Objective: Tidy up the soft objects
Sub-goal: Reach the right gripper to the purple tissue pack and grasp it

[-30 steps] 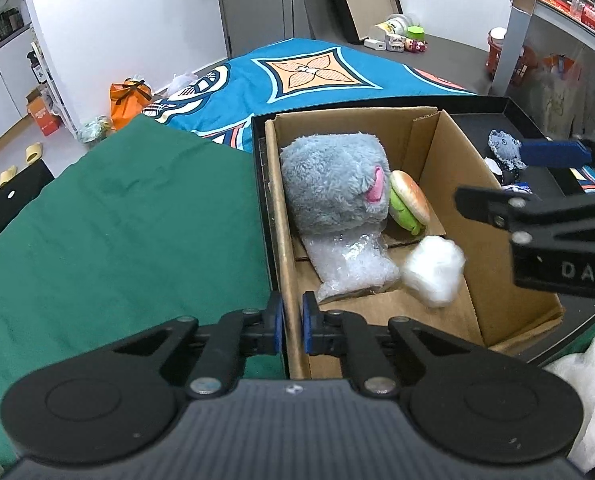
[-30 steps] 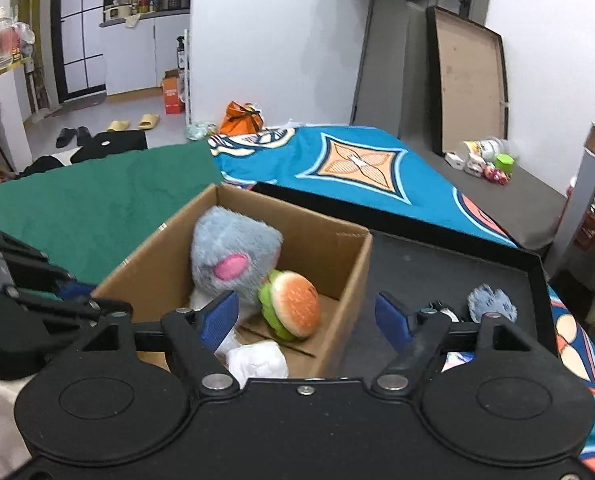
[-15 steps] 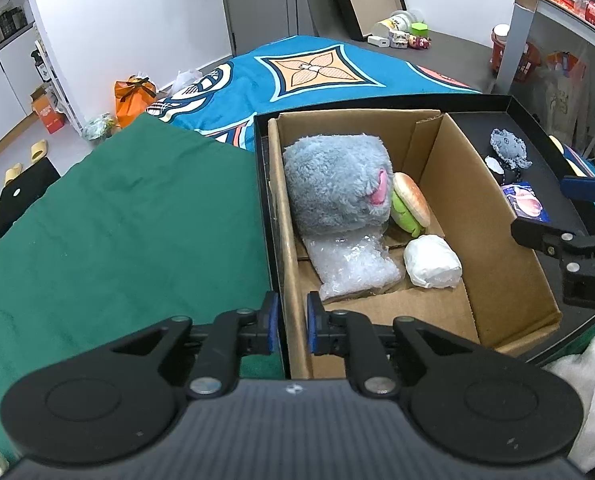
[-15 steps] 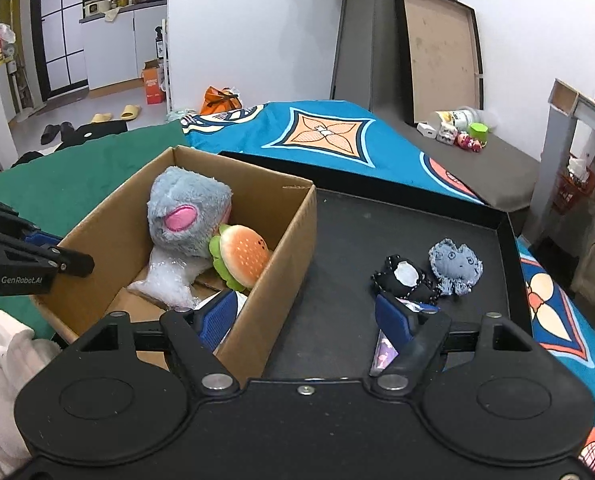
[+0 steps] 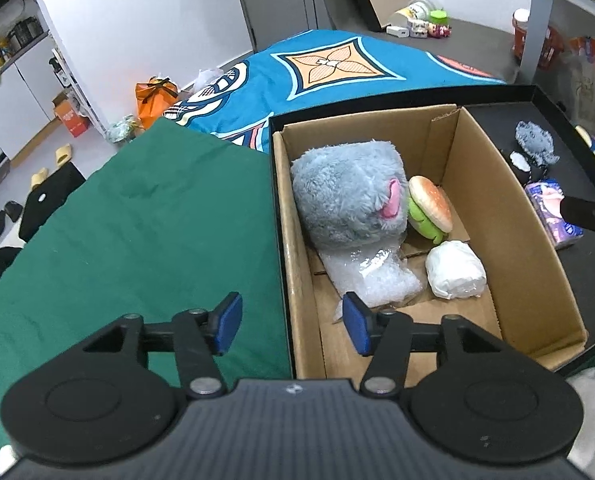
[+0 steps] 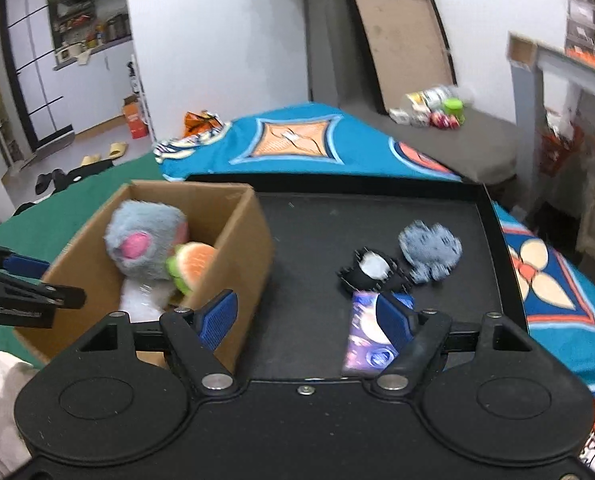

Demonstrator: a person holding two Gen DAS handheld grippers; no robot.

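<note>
Plush toy (image 5: 349, 196) + burger (image 5: 431, 206) in cardboard box (image 5: 537, 276); L gripper (image 5: 292, 323) & R gripper (image 6: 308, 316) jaws apart, empty.

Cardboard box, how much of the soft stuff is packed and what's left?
Packed in the cardboard box: grey plush, burger toy, bubble wrap, white bundle. In hand: nothing; both tongs, left and right, are open. Left on the black tray: blue-grey plush, black-and-white plush, tissue pack.
</note>
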